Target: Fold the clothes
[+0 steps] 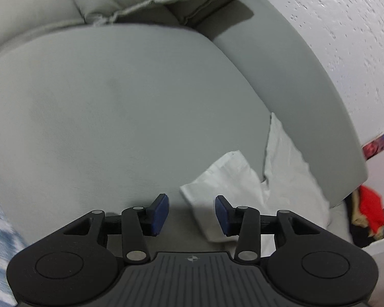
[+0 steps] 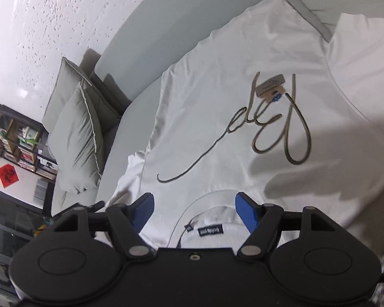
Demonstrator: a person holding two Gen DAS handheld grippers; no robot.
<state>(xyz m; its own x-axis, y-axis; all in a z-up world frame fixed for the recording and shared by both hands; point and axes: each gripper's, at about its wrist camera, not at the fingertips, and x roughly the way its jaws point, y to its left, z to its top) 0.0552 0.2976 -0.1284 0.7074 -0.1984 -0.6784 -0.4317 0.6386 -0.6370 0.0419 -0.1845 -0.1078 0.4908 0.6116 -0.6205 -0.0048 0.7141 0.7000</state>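
White t-shirt [image 2: 243, 117] flat on the sofa [image 2: 130, 51]. My right tongs [image 2: 194, 211] gape apart over the t-shirt's collar, empty. Left tongs [image 1: 191, 213] apart beside the t-shirt's edge, gripping nothing.

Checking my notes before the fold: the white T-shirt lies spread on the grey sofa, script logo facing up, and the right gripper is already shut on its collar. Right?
Not quite. In the right wrist view the right gripper is open, its blue pads on either side of the collar, gripping nothing. The white T-shirt does lie spread on the grey sofa, script logo up.
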